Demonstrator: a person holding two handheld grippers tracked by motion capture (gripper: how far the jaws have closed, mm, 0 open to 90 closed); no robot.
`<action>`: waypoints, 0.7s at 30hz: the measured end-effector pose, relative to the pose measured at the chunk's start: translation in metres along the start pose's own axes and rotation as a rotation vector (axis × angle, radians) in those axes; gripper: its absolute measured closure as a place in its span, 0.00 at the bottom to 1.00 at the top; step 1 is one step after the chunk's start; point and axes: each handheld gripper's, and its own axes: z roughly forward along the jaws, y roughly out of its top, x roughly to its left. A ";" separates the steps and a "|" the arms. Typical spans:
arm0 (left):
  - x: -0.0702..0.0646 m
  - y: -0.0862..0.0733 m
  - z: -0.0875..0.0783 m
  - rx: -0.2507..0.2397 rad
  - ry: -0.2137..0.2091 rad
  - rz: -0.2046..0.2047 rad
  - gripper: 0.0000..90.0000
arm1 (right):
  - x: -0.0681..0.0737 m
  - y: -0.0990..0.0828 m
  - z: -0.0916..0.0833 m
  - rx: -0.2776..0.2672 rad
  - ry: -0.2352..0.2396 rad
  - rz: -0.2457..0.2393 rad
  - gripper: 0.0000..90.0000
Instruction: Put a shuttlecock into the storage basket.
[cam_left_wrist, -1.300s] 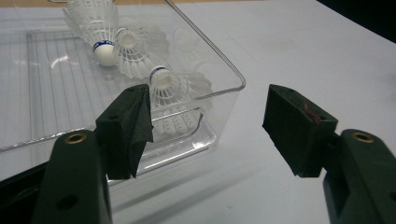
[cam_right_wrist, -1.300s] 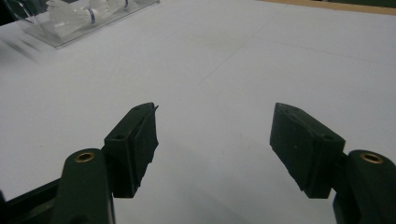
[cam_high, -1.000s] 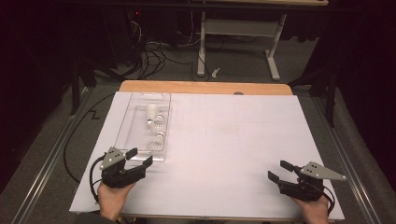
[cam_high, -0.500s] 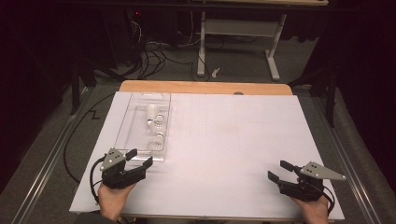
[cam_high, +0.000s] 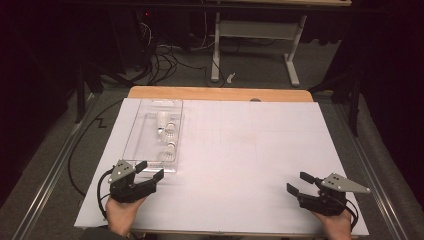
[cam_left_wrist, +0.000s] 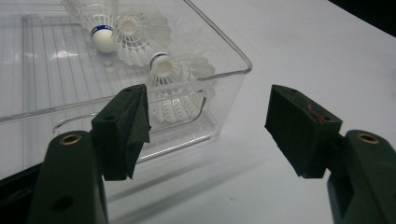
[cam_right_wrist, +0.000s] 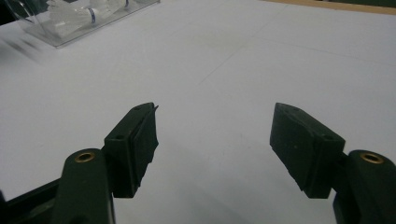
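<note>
While both grippers rest unchanged, the shuttlecocks (cam_high: 167, 135) wait in the clear box (cam_high: 131, 142)
Left gripper (cam_high: 150, 170) spread near it; right gripper (cam_high: 300, 183) spread, well apart; reaching not begun

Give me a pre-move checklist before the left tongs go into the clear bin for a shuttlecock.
1. Left tongs open: ok, jaws wide apart, nothing between them.
2. Right tongs out of the way: ok, open and resting at the table's near right, far from the bin.
3. Clear bin within reach: ok, its near end lies just ahead of the left tongs.
4. Shuttlecocks accessible: ok, they lie loose in the open-topped bin.
5. Number of shuttlecocks: cannot tell, they overlap and the walls blur them.
6. Path over the bin's near wall: not ok yet, the jaws sit below the rim; lifting first seems wise.
</note>
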 end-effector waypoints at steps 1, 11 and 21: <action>0.000 0.000 0.000 0.000 -0.001 0.001 0.35 | 0.000 0.000 0.000 0.000 0.000 0.000 0.36; 0.000 -0.002 0.001 0.005 0.006 -0.002 0.35 | 0.000 0.000 0.000 -0.002 -0.001 -0.002 0.36; 0.000 -0.004 0.003 0.020 0.004 -0.003 0.35 | 0.000 0.000 0.000 -0.001 -0.002 -0.002 0.36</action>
